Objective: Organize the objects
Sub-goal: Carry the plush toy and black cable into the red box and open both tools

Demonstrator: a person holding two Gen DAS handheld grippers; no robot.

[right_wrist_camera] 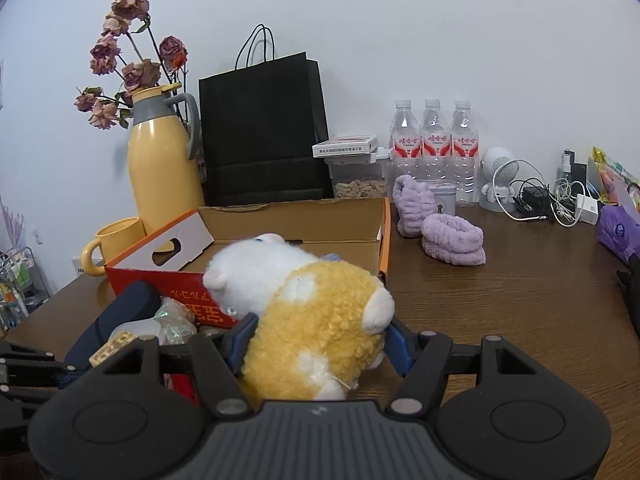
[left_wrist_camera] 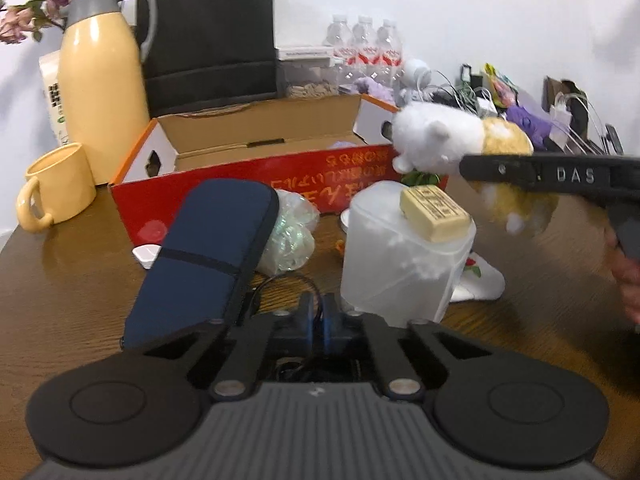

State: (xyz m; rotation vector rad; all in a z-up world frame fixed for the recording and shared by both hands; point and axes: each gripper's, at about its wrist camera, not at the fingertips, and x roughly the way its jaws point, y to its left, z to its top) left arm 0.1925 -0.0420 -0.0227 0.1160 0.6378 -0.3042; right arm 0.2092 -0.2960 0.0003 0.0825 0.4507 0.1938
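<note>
Left gripper [left_wrist_camera: 319,320] jaws pinched together, a thin black cable [left_wrist_camera: 280,280] at the tips; grip unclear. Right gripper [right_wrist_camera: 318,338] clamps the plush toy [right_wrist_camera: 316,320], over the near edge of the red box [right_wrist_camera: 192,300], hiding its far fingertips. "DAS" readable on the right gripper's side; box print is upside-down.

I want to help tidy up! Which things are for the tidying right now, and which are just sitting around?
For the tidying:
- plush toy, held in the right tongs
- open red box
- left tongs, shut on a black cord

Just sitting around:
- yellow jug
- yellow mug
- black bag
- water bottles
- purple bands
</note>
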